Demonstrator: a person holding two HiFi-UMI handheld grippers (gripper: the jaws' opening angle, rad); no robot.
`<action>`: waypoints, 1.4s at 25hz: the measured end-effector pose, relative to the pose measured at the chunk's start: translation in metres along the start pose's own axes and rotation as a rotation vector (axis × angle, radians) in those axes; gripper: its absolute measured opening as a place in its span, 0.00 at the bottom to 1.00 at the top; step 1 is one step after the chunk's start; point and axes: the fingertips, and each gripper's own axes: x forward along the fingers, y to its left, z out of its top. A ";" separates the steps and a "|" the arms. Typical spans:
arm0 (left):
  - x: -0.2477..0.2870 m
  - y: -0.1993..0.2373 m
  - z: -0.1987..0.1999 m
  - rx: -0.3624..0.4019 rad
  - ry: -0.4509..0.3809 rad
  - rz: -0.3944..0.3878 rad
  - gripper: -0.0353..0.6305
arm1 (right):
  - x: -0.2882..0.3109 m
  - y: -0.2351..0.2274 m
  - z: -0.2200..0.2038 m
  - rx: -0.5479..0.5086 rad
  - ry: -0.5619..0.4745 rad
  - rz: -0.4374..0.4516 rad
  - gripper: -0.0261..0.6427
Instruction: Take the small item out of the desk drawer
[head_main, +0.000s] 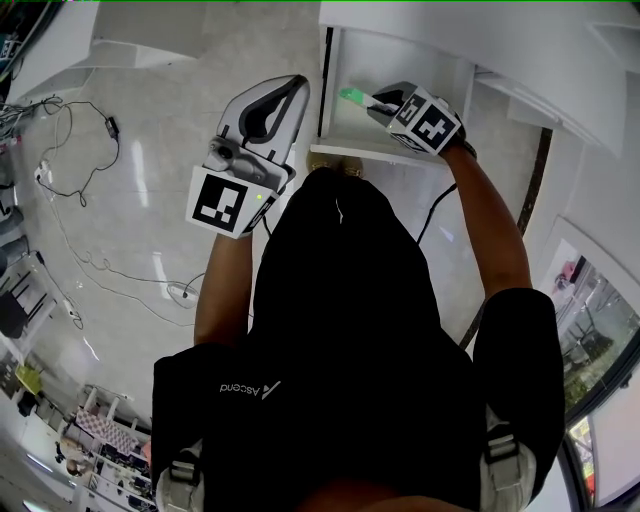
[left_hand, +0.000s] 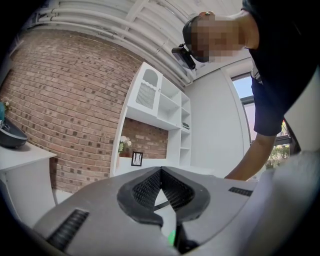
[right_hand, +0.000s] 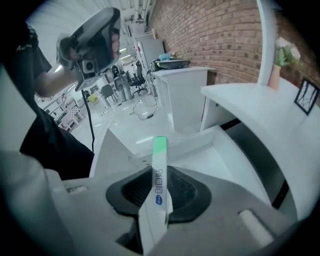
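Head view: right gripper (head_main: 371, 100) holds a white tube (head_main: 353, 96) above the open drawer (head_main: 395, 145); left gripper (head_main: 296, 88) hangs beside the drawer
Left gripper view: jaws meet at the tips, nothing between them
Right gripper view: jaws pinch the tube's middle, green end pointing outward over the drawer

Stick's lower end: the green-tipped stick (right_hand: 158, 150) is running out of sight between the jaws of the right gripper (right_hand: 160, 169).
Stick's print: it is showing too small to read.
Drawer's inside: the right gripper is covering part of the drawer (head_main: 365, 135) in the head view.
Desk: the desk (head_main: 450, 20) is running off that view's top edge.
Frame's content: the frame (left_hand: 136, 158) is appearing too small to tell.
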 end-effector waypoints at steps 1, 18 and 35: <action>0.001 -0.002 0.001 0.002 0.003 -0.008 0.05 | -0.010 -0.001 0.005 0.010 -0.030 -0.015 0.17; 0.030 -0.053 0.037 0.040 0.001 -0.130 0.05 | -0.201 0.007 0.084 0.188 -0.689 -0.219 0.17; 0.049 -0.094 0.095 0.103 -0.080 -0.215 0.05 | -0.347 0.051 0.119 0.122 -1.168 -0.347 0.17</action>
